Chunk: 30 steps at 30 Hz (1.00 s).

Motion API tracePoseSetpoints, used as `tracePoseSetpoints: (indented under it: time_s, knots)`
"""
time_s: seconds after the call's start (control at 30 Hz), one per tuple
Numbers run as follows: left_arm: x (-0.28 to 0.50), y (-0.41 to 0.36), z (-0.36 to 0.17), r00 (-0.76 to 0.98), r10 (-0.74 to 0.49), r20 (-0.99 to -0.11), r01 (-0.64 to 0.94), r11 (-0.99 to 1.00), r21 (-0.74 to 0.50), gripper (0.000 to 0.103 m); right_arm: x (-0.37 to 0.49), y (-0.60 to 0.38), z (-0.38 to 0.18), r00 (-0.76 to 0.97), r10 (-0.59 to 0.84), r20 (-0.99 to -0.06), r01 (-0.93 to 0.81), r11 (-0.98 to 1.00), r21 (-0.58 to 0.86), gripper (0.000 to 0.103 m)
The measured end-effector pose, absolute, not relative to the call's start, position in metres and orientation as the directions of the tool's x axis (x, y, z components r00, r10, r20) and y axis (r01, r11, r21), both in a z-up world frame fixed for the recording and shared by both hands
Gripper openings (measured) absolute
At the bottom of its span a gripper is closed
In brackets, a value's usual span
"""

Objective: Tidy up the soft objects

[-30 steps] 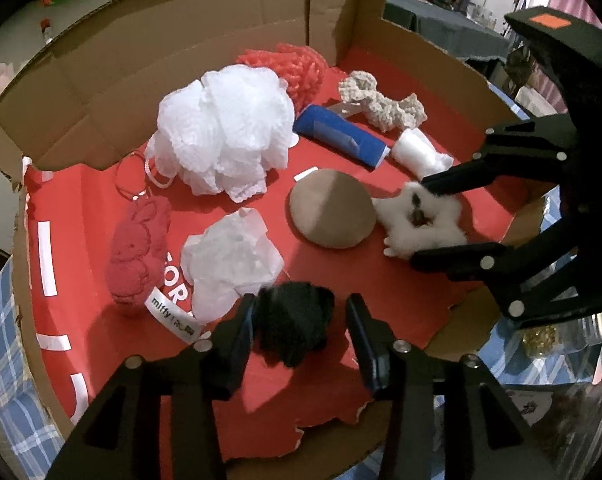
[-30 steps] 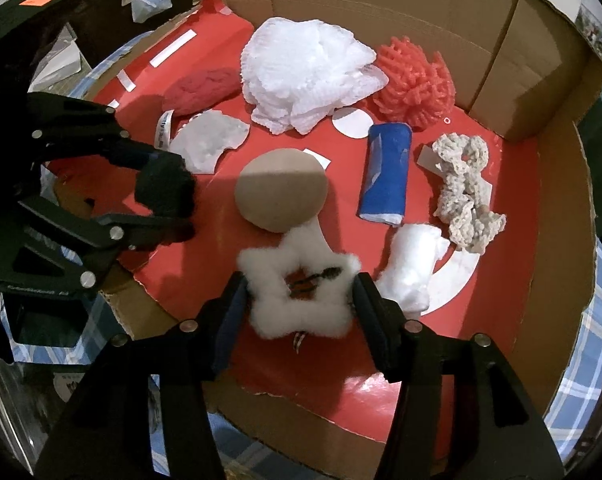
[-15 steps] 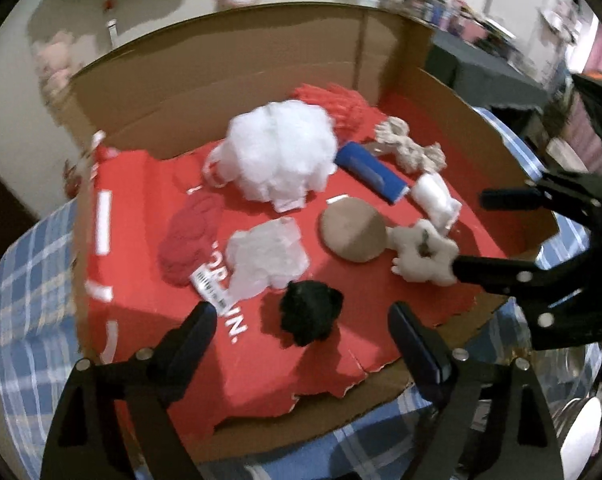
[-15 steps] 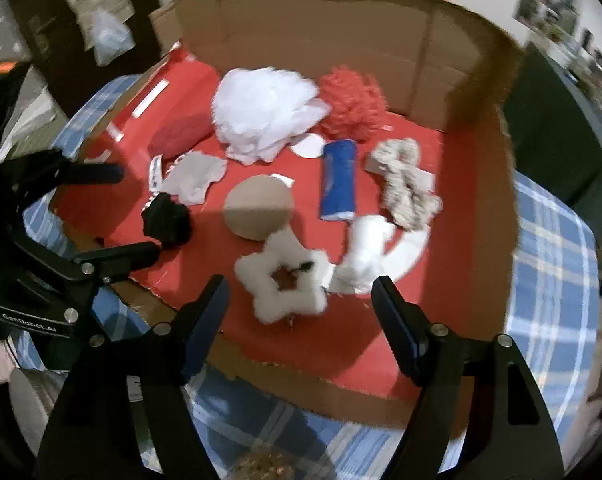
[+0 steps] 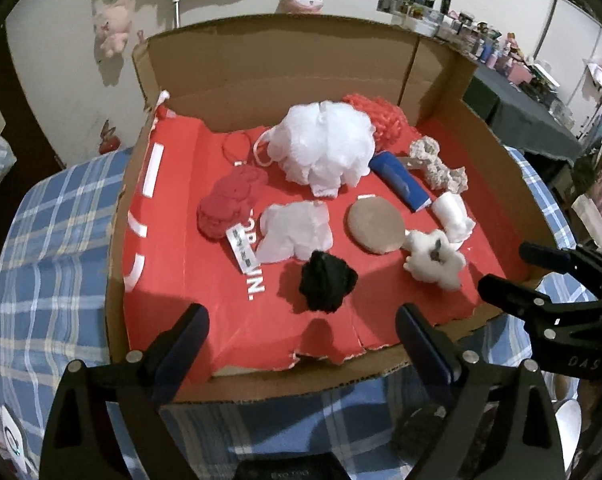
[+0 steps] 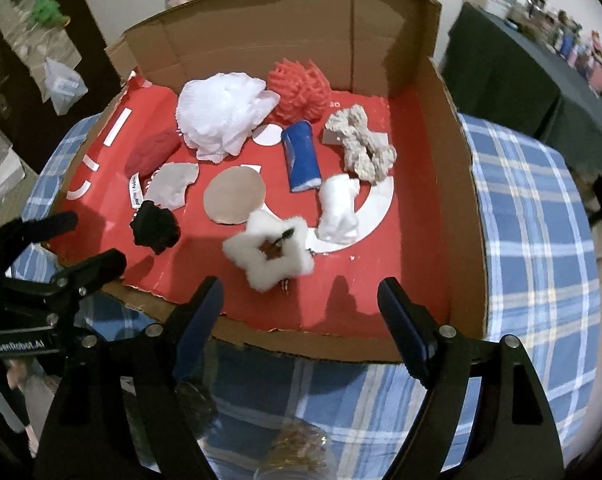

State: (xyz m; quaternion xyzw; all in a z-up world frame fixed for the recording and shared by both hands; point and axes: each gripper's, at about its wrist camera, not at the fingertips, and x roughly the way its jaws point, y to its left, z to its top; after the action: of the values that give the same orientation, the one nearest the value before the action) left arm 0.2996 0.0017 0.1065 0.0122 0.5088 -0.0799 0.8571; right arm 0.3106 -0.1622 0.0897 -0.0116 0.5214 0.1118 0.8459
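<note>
A cardboard box [image 5: 285, 76] with a red floor holds several soft things. A black pompom [image 5: 325, 286] lies near the front, also in the right wrist view [image 6: 156, 230]. A white fluffy star [image 5: 435, 259] lies to its right [image 6: 271, 252]. Behind them are a tan round pad [image 5: 375, 225], a white mesh pouf [image 5: 325, 148], a red plush [image 5: 229, 202], a blue roll [image 5: 401, 182] and a beige scrunchie [image 5: 441, 166]. My left gripper [image 5: 301, 340] is open and empty, pulled back over the front edge. My right gripper [image 6: 299, 312] is open and empty, likewise in front of the box.
The box stands on a blue plaid tablecloth [image 5: 49, 248]. A crumpled white tissue [image 5: 295, 232], a white cotton lump [image 5: 453, 216] and a red spiky pouf [image 5: 385, 120] also lie inside. Tall cardboard walls rise at the back and right [image 6: 453, 160]. Plush toys hang on the far wall.
Both grippers opened, letting go of the black pompom and the white star, and pulled back and up out of the box. Both objects now lie on the red floor.
</note>
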Motion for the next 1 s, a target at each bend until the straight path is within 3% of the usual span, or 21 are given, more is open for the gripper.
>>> tracePoseSetpoints:
  time_s: [1.0]
  knots:
    - [0.297,0.003,0.088,0.487,-0.061,-0.871,0.085,0.996,-0.023,0.097,0.305,-0.168,0.072,0.427,0.171,-0.888,-0.147,0.982,0.118,0.079]
